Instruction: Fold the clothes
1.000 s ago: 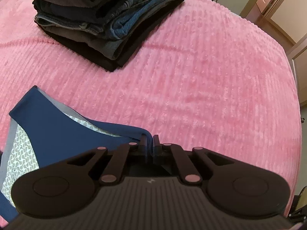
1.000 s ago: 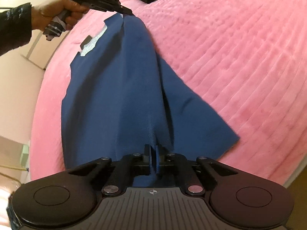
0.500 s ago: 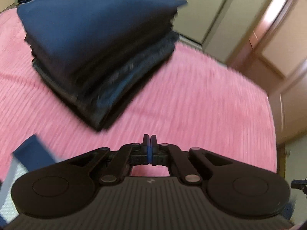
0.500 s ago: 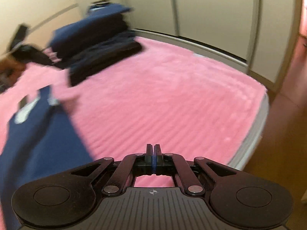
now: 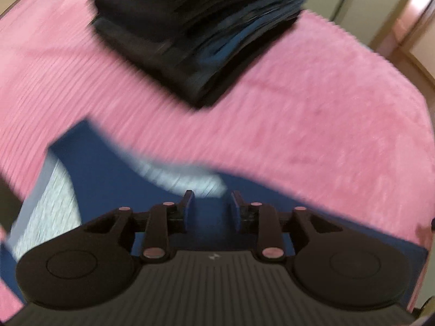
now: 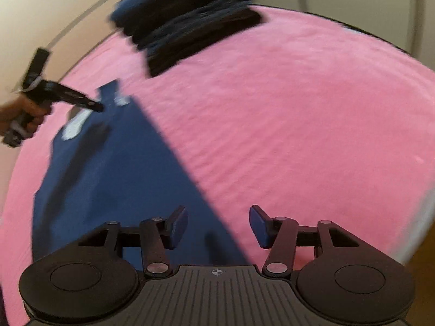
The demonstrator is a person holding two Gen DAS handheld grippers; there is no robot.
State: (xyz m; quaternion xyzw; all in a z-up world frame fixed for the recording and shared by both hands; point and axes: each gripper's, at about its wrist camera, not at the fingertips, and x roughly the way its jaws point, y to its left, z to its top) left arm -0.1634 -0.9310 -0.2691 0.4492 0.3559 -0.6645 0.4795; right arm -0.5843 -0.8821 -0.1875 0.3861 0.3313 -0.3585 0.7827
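A navy blue garment (image 6: pixel 114 179) lies spread flat on a pink ribbed bed cover (image 6: pixel 285 114), its collar end with a pale grey patterned lining (image 5: pixel 46 212) toward the left side of the bed. In the left wrist view the left tool (image 5: pixel 210 209) hangs just over the collar edge with its jaws opening; the blue cloth shows in the gap between the pads, but the pads do not press on it. In the right wrist view the right tool (image 6: pixel 218 226) stands over the garment's lower straight edge, jaws opening and already well apart, with nothing clamped between them; cloth lies under its left finger and bare pink cover under its right. The same view shows a hand (image 6: pixel 24 114) holding the left tool at the far collar corner. Beyond the garment, well apart from it, sits a stack of folded dark clothes (image 5: pixel 206 35), jeans among them, on the same cover. Both views are blurred. Pale cupboard doors (image 6: pixel 353 2) stand behind the bed.
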